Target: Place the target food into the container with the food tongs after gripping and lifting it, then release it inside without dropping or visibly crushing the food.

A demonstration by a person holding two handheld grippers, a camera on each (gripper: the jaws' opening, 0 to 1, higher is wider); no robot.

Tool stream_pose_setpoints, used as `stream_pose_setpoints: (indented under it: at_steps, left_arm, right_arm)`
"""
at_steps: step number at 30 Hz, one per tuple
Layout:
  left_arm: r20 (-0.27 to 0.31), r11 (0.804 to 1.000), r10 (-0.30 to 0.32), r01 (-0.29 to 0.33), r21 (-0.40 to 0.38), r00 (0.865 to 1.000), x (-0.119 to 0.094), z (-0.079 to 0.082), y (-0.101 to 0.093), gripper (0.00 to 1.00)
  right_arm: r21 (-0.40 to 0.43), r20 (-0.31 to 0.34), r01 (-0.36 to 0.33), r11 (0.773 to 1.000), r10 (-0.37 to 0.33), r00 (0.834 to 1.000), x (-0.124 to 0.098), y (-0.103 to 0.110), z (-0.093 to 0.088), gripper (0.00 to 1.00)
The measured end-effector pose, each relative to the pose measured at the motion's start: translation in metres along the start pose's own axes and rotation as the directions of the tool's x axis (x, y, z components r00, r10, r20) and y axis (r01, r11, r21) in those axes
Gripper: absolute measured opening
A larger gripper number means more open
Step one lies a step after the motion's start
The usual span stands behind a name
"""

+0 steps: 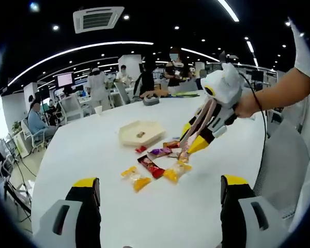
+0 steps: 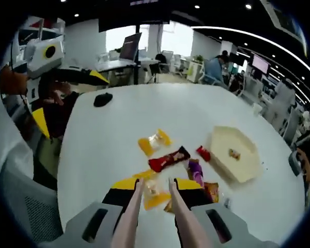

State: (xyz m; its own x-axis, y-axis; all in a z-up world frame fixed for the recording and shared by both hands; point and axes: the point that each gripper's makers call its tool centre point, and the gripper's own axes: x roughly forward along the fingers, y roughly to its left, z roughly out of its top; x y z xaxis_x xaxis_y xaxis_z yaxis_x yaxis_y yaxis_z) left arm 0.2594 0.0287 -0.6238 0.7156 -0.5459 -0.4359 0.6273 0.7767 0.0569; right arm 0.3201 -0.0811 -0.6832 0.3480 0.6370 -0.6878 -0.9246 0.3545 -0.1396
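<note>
Tongs [image 2: 152, 206] clamped in the right hand-held gripper [image 2: 154, 194] straddle a yellow snack packet [image 2: 155, 195] on the desk [image 2: 108, 134], the left hand-held gripper [image 1: 160, 194] gapes idle, and overtight squeezing risks crushing it before the hexagonal container [image 2: 235, 155], far right.

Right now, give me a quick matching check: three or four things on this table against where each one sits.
Things:
1. Pink food tongs
2. Small wrapped candy
3. Long red snack bar
4. Black round object

Places:
A. inside the cream hexagonal tray
B. far side of the white table, apart from the snacks
C. around a yellow packet
D. middle of the snack pile

Pairs: 1-C, 2-A, 3-D, 4-B
</note>
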Motion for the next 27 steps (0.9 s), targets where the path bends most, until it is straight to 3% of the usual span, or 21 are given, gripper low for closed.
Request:
stream_pose_setpoints:
  at_steps: [6,15,21,27]
  left_arm:
    - [-0.025,1.0,0.014,-0.014,-0.023,1.0,-0.004,-0.01,-0.001,0.97]
    - [-0.06,0.998,0.028,-0.032,-0.062,0.998,-0.011,-0.027,0.002,0.95]
    - [-0.063,0.997,0.022,-0.027,-0.075,0.998,-0.015,-0.028,0.001,0.94]
    - [-0.067,0.996,0.027,-0.032,-0.079,0.997,-0.018,-0.03,0.004,0.93]
  right_arm:
    - [-0.111,-0.064,-0.075,0.991,0.068,0.996,0.028,0.008,-0.009,0.26]
    - [-0.166,-0.12,-0.136,0.977,0.117,0.986,0.045,0.006,-0.016,0.27]
    - [-0.167,-0.167,-0.179,0.97,0.151,0.974,0.053,0.008,-0.024,0.28]
    - [-0.155,-0.166,-0.174,0.972,0.148,0.975,0.054,0.004,-0.024,0.28]
